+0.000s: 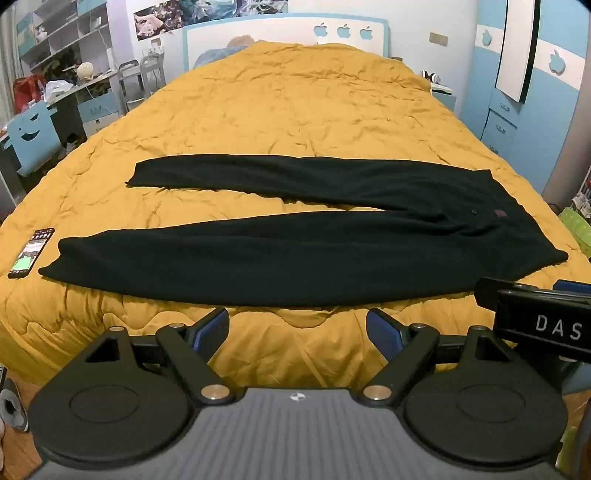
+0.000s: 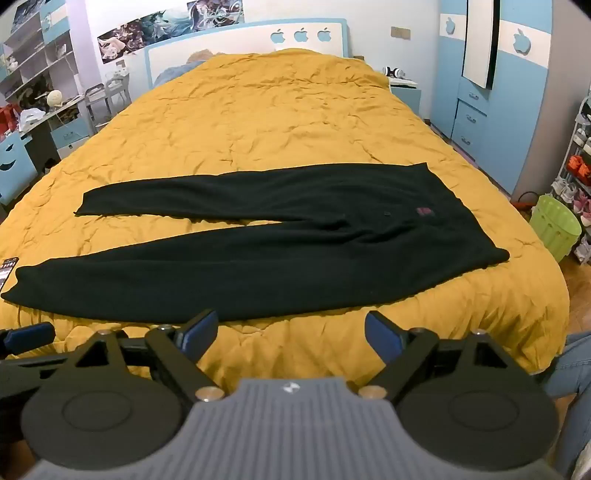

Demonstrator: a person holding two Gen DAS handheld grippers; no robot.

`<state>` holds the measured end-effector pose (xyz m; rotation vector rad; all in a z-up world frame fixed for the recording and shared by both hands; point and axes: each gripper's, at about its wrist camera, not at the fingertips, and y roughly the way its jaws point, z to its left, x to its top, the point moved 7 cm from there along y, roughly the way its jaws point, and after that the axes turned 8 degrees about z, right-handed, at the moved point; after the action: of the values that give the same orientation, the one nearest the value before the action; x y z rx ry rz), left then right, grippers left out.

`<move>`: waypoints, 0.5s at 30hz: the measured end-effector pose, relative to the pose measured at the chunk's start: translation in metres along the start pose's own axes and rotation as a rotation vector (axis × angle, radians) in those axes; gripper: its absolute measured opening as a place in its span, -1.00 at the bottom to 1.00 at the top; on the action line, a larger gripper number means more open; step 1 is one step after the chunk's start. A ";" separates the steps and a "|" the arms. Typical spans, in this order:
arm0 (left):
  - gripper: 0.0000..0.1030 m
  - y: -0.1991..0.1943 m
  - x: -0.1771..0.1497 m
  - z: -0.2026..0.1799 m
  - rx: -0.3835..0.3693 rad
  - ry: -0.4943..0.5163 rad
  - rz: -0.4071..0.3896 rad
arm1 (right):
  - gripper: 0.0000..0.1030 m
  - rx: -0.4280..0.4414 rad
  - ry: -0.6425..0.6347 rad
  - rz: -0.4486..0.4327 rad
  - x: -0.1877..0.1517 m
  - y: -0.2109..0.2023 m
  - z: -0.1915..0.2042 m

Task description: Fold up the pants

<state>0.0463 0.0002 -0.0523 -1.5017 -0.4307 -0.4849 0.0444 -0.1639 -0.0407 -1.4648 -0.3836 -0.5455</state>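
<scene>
Black pants [image 1: 295, 254] lie flat and spread on a yellow quilt [image 1: 295, 110], legs apart and pointing left, waist at the right. They also show in the right wrist view [image 2: 258, 266]. My left gripper [image 1: 297, 328] is open and empty, held above the bed's near edge, short of the near leg. My right gripper [image 2: 291, 328] is open and empty, also short of the near leg. The right gripper's body shows at the right of the left wrist view [image 1: 539, 317].
A phone [image 1: 31, 253] lies on the quilt left of the leg ends. A green bin [image 2: 556, 225] and a shoe rack [image 2: 580, 177] stand right of the bed. A desk and shelves [image 1: 55, 74] stand at the left, a headboard [image 1: 288, 33] at the far end.
</scene>
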 end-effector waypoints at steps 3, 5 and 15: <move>0.90 0.000 0.000 0.000 0.001 0.000 0.001 | 0.61 -0.001 0.001 -0.001 0.000 0.000 0.000; 0.90 0.000 0.000 0.000 0.001 0.000 -0.001 | 0.61 -0.001 0.000 0.000 0.000 0.000 0.000; 0.90 0.000 0.000 0.000 0.005 0.003 -0.006 | 0.61 -0.001 0.003 -0.001 0.000 0.000 0.000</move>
<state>0.0465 0.0002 -0.0522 -1.4954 -0.4337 -0.4907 0.0440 -0.1641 -0.0405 -1.4645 -0.3819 -0.5480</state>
